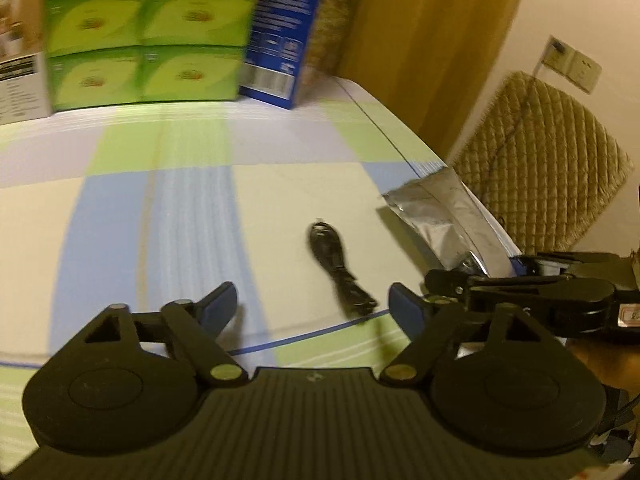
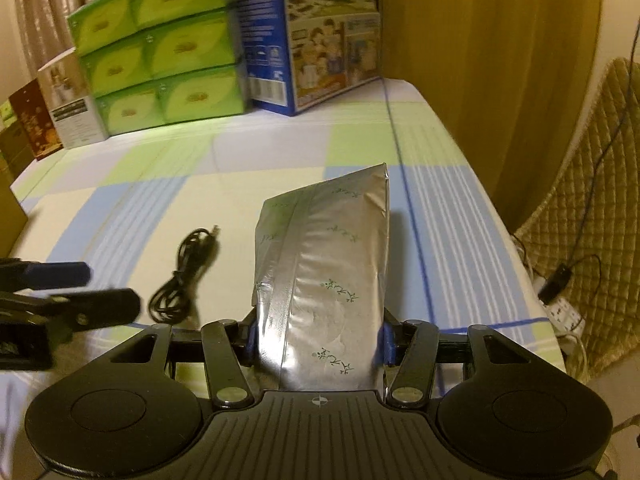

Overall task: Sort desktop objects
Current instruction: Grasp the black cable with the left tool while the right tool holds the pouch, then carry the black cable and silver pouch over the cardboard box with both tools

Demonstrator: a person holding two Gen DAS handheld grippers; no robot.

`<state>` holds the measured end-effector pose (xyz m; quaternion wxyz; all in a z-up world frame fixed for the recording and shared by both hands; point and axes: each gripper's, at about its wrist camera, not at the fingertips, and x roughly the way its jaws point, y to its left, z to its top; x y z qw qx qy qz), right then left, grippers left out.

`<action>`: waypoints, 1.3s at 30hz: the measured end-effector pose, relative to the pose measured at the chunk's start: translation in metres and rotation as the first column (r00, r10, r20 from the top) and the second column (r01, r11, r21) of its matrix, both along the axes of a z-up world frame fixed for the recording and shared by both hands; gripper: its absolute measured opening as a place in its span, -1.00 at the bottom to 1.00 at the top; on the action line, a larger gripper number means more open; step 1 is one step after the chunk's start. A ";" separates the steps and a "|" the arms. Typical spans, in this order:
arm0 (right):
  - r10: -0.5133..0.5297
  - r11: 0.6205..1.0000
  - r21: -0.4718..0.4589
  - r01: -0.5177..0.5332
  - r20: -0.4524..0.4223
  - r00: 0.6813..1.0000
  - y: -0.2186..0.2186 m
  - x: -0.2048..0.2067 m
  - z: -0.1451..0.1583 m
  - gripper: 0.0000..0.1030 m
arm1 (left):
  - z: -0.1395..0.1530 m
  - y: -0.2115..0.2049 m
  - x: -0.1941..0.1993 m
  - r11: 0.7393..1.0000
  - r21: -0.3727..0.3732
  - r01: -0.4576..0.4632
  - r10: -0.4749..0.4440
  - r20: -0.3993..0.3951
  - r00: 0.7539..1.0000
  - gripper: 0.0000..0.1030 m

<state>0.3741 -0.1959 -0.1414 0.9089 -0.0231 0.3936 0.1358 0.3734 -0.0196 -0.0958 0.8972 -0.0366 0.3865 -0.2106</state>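
Right now gripping the silver foil pouch (image 2: 324,280) between both blue pads of the right tool (image 2: 318,346), clamped across the pouch's lower end, with the sealed top edge pointing away over the checked cloth of the bench (image 2: 452,216). Judging by the crinkled, shiny film, probably best keeping the squeeze firm but not crushing, since the pouch looks soft-filled and slippery, and carrying it level so nothing sags out of the pads. Hovering beside it with the left tool (image 1: 312,308), fingers spread wide apart and holding nothing, aiming toward the black cable (image 1: 340,268), a thin coil of rubbery cord lying loose on the cloth just left of the pouch. For the cable, likely worth pinching across the bundled middle, not a single strand, so the loops come up together. Standing at the far edge: green cartons (image 2: 160,52), glossy and stacked in a block, touching a tall blue box (image 2: 316,36) with printed pictures. Looking smooth and flat, that cloth in pale green, blue and cream squares.
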 end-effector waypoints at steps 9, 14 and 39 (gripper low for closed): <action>-0.004 1.000 0.008 0.004 0.004 1.000 -0.008 -0.001 0.002 -0.01 | -0.014 -0.021 0.019 1.000 0.007 0.031 -0.031 0.009 0.999 -0.14; 0.004 1.000 0.010 -0.004 0.004 1.000 -0.005 0.000 0.001 -0.01 | -0.015 -0.027 0.027 1.000 0.002 0.015 -0.015 0.024 1.000 -0.25; 0.132 0.989 0.074 -0.129 -0.045 0.990 0.021 -0.083 0.032 -0.02 | 0.017 0.020 -0.104 0.997 0.063 -0.046 0.051 -0.078 0.996 -0.81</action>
